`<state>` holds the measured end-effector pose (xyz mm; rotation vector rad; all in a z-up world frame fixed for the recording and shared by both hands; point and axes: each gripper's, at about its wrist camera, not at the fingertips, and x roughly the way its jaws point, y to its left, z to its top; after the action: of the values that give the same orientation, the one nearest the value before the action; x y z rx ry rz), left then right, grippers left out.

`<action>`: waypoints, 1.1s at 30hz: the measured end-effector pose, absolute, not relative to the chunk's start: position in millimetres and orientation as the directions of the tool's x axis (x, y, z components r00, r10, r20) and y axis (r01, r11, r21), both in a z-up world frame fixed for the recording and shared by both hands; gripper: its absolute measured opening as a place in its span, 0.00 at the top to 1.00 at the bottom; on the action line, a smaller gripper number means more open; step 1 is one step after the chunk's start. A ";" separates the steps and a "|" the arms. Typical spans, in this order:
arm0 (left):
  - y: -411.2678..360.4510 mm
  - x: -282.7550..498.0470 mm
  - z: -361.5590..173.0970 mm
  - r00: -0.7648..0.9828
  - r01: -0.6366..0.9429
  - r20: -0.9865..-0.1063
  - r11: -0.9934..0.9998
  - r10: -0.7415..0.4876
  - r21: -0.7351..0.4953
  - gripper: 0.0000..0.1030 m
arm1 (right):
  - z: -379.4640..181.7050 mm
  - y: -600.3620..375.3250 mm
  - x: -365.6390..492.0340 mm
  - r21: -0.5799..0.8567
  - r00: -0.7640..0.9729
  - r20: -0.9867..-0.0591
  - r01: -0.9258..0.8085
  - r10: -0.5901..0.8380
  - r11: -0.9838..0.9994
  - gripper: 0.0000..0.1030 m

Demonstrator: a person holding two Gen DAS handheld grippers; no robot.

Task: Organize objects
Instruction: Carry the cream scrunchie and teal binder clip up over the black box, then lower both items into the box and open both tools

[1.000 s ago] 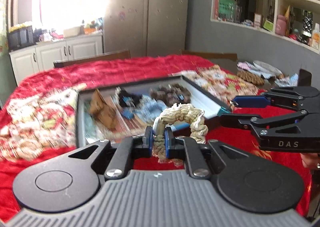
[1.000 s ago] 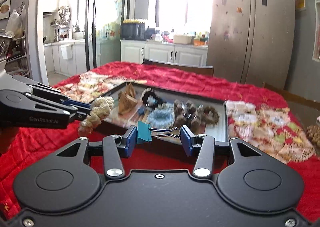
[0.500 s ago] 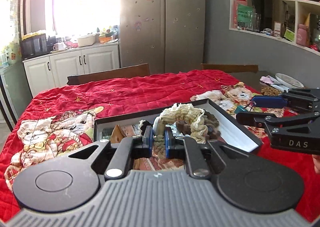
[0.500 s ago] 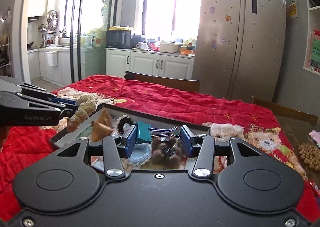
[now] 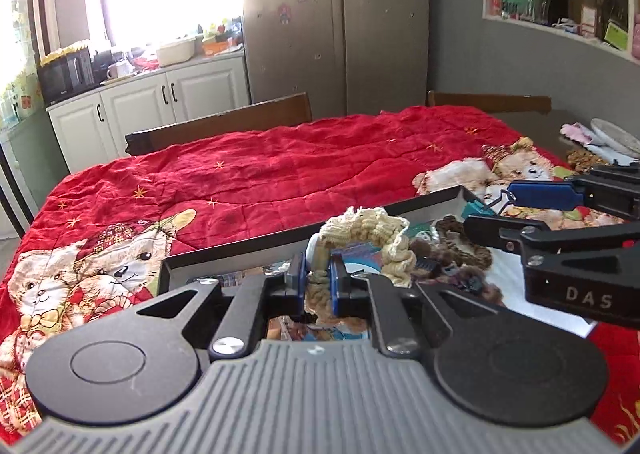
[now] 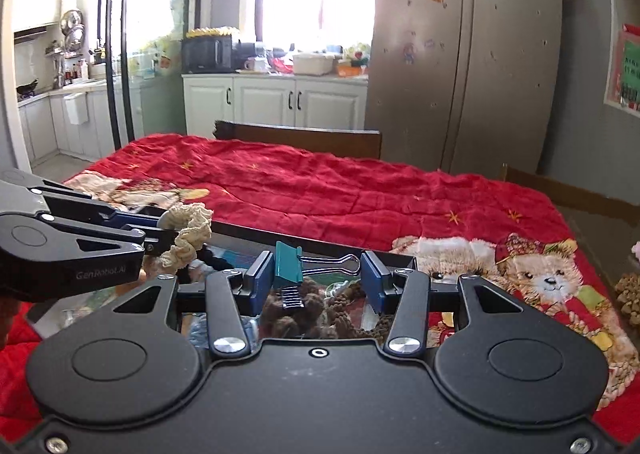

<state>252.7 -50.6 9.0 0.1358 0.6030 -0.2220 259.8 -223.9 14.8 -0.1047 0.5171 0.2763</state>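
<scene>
**Both grippers loaded, hanging over the tray**

On the left, our left gripper [image 5: 318, 286] has its fingers clenched tight on a cream scrunchie [image 5: 368, 232], which loops up above the pads. Under it sits the black tray [image 5: 240, 250] on the red quilt [image 5: 280, 173], stuffed with brown scrunchies [image 6: 304, 306] and other bits. Moving right, our right gripper [image 6: 318, 278] is grasping a teal binder clip [image 6: 288, 264] sideways, body against the left pad, wire handle against the right one, also held over the tray.
</scene>
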 end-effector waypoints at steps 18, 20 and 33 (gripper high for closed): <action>-51.7 280.4 -24.3 0.770 0.231 -0.624 0.970 -0.132 0.080 0.86 | -22.2 -205.9 282.6 0.007 0.798 -0.537 -0.320 0.274 0.947 0.56; -50.6 281.7 -26.9 0.766 0.232 -0.629 0.970 -0.135 0.075 0.86 | -24.8 -203.7 283.1 0.004 0.794 -0.542 -0.325 0.275 0.946 0.56; -49.9 286.5 -35.1 0.754 0.240 -0.642 0.968 -0.140 0.070 0.85 | -37.0 -197.5 286.2 -0.015 0.786 -0.558 -0.329 0.265 0.944 0.56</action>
<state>286.5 -49.9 -35.1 0.1517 0.6865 -0.2082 286.2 -197.5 -37.0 -0.1131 0.5837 0.3209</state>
